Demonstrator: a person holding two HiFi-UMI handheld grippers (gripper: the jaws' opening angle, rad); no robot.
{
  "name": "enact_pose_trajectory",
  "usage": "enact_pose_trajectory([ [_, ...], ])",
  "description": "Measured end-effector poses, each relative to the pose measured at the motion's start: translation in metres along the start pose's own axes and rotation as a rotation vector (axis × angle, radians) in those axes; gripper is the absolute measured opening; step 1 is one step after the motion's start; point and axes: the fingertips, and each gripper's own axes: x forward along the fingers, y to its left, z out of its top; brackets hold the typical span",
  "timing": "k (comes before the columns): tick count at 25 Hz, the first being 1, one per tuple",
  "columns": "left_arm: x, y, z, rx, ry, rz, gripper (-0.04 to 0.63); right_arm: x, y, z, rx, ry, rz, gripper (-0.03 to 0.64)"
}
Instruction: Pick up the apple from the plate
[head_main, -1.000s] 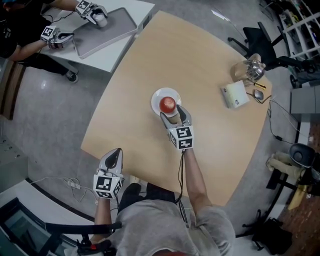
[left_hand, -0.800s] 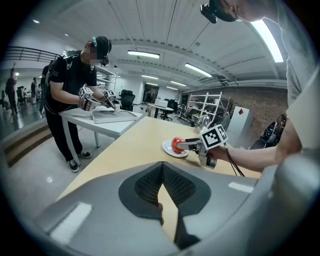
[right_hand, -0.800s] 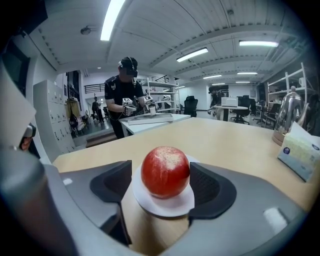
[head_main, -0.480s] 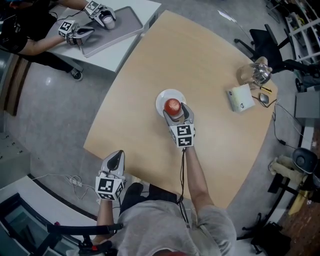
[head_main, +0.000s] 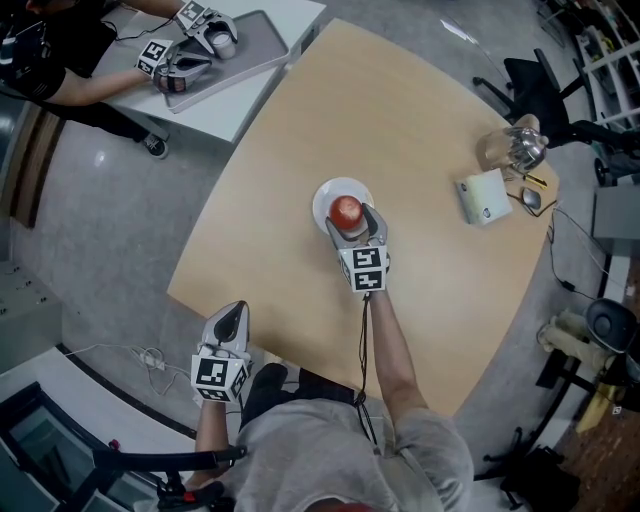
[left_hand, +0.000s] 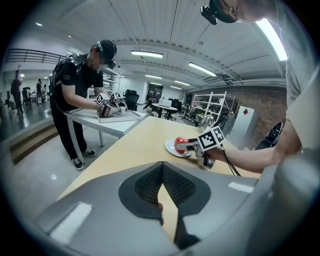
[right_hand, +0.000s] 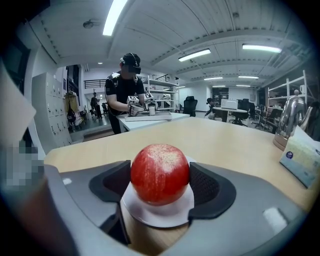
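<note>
Standing wide apart, the jaws of the right gripper (head_main: 352, 224) flank the round red apple (right_hand: 160, 172), one dark ribbed pad on each side. These jaws have just been opening, and the pads are not seen pressing on the fruit. The apple rests upright at the centre of the small round white plate (head_main: 325, 196). The plate sits near the middle of the light wooden table (head_main: 400, 110). The left gripper (head_main: 230, 315) is held at the near table edge, well apart from the plate. Its jaws are together at the tips with nothing between them. Toward the far right of the table stand a white box (head_main: 482, 197) and a shiny metal kettle (head_main: 517, 146). At a separate white table, a second person (right_hand: 125, 87) works over a grey tray (head_main: 245, 45).
</note>
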Motion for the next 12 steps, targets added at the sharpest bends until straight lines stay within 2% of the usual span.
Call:
enact_pose_trajectory([
  [12,-0.0068,-0.0067,0.0067,0.015,-0.012,0.005,0.020,-0.0096,0.0006,0.0062,0.013,-0.018,0.016,0.370],
])
